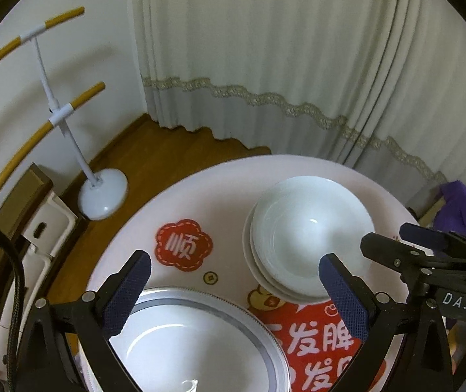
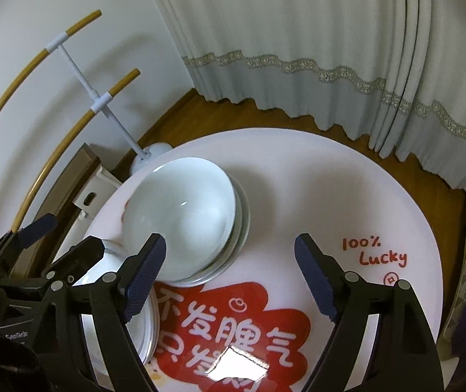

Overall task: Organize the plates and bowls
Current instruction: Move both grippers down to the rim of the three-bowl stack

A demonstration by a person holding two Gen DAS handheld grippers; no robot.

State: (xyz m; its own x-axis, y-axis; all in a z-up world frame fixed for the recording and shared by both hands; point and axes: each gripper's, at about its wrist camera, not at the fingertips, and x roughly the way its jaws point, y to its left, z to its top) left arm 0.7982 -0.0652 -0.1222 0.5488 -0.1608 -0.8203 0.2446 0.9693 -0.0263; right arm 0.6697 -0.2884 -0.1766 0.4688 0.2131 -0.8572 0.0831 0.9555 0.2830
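Note:
A stack of white bowls (image 1: 308, 232) stands on the round white table (image 1: 220, 189); it also shows in the right wrist view (image 2: 184, 219). A white plate with a silver rim (image 1: 197, 336) lies at the near left, and its edge shows in the right wrist view (image 2: 149, 330). My left gripper (image 1: 233, 284) is open and empty above the plate's far edge, left of the bowls. My right gripper (image 2: 228, 271) is open and empty, just right of the bowl stack; it also shows in the left wrist view (image 1: 406, 238).
The table (image 2: 331, 176) carries red printed decoration (image 2: 233, 330). A white stand with wooden rods (image 1: 102, 192) is on the wooden floor at the left. Curtains (image 1: 265, 65) hang behind. Purple cloth (image 1: 461, 209) lies at the right.

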